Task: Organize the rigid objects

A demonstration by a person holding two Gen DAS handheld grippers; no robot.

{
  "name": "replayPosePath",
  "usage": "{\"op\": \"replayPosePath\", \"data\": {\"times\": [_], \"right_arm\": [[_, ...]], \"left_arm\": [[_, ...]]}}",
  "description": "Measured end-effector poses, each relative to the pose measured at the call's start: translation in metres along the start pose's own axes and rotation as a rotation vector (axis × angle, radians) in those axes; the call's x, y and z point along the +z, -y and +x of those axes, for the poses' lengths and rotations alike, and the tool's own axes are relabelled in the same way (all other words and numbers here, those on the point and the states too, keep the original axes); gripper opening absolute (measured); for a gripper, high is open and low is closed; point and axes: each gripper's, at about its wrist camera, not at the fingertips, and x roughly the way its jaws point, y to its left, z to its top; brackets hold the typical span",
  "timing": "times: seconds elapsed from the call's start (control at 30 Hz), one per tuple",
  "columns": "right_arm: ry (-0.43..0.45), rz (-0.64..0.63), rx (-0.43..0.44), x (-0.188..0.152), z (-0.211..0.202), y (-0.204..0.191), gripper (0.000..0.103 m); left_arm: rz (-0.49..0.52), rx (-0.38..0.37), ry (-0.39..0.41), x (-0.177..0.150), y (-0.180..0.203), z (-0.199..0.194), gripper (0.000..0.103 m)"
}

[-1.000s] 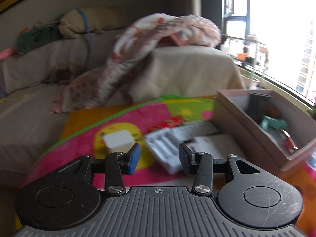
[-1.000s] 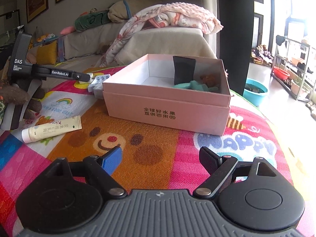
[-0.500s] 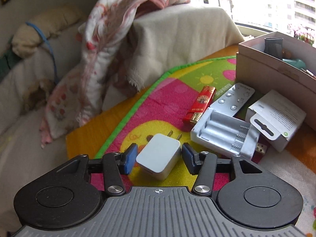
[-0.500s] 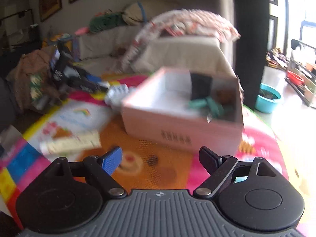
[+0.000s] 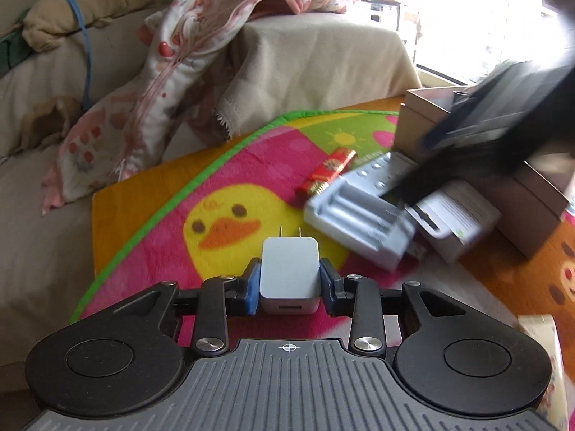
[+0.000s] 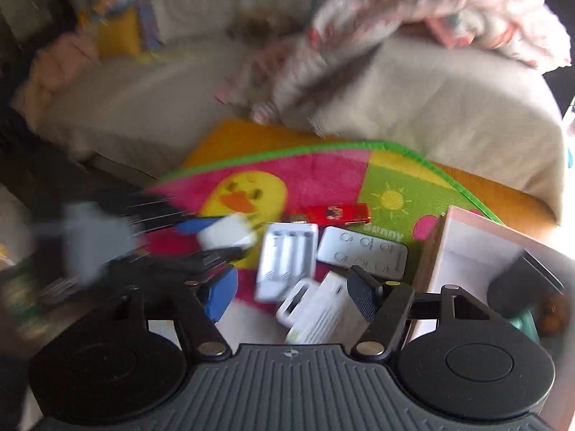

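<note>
My left gripper point(image 5: 289, 285) is shut on a white wall charger point(image 5: 289, 273), prongs pointing away, just over the colourful mat. The charger also shows blurred in the right wrist view point(image 6: 226, 233). My right gripper point(image 6: 291, 298) is open, above a small white box point(image 6: 320, 314) beside the pink cardboard box point(image 6: 467, 244). A white battery charger point(image 6: 287, 258), a grey remote point(image 6: 363, 251) and a red lighter point(image 6: 334, 213) lie on the mat nearby. The right gripper appears as a dark blur in the left wrist view point(image 5: 485, 136).
The pink box holds a black object point(image 6: 521, 283) and a teal item point(image 6: 524, 323). A sofa with beige cover point(image 5: 316, 72) and a floral blanket point(image 5: 201, 36) lies behind the mat. A cream tube point(image 5: 542, 352) lies at the mat's near right.
My left gripper closed on the white wall charger. My right gripper swung fast leftward and down over the small white box beside the pink box; its view is motion blurred.
</note>
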Motion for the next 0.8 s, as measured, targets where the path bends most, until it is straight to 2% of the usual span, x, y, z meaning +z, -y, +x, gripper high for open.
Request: {"op": "replayPosePath", "data": {"times": [0.13, 0.2, 0.33, 0.43, 0.47, 0.57, 0.7, 0.73, 0.77, 0.8], "right_arm": [[-0.073, 0.016, -0.019, 0.006, 0.043, -0.002, 0.057], [-0.042, 0.0, -0.022, 0.008, 0.049, -0.007, 0.057], [-0.047, -0.092, -0.052, 0.004, 0.056, -0.026, 0.057], [-0.051, -0.211, -0.09, -0.009, 0.052, -0.04, 0.055], [-0.045, -0.236, -0.108, -0.012, 0.05, -0.044, 0.049], [-0.028, -0.172, -0.075, -0.013, 0.035, -0.039, 0.049], [0.068, -0.106, 0.008, -0.015, -0.007, -0.025, 0.048], [0.09, -0.099, 0.026, -0.018, -0.02, -0.022, 0.036], [0.086, -0.093, 0.049, -0.021, -0.032, -0.019, 0.002], [0.088, -0.077, 0.064, -0.024, -0.043, -0.014, 0.002]], "left_arm": [[-0.005, -0.005, 0.032, -0.011, 0.003, -0.007, 0.037], [-0.008, -0.008, 0.041, -0.013, 0.002, -0.008, 0.037], [-0.05, -0.002, 0.045, -0.016, 0.002, -0.011, 0.037], [-0.034, 0.008, 0.052, -0.019, 0.005, -0.013, 0.037], [-0.039, 0.008, 0.056, -0.019, 0.005, -0.013, 0.038], [-0.08, 0.006, 0.067, -0.02, 0.002, -0.012, 0.038], [-0.091, 0.056, 0.09, -0.022, 0.011, -0.017, 0.037], [-0.086, 0.069, 0.095, -0.024, 0.017, -0.021, 0.037], [-0.083, 0.071, 0.101, -0.025, 0.022, -0.025, 0.037], [-0.079, 0.063, 0.111, -0.027, 0.028, -0.032, 0.037]]}}
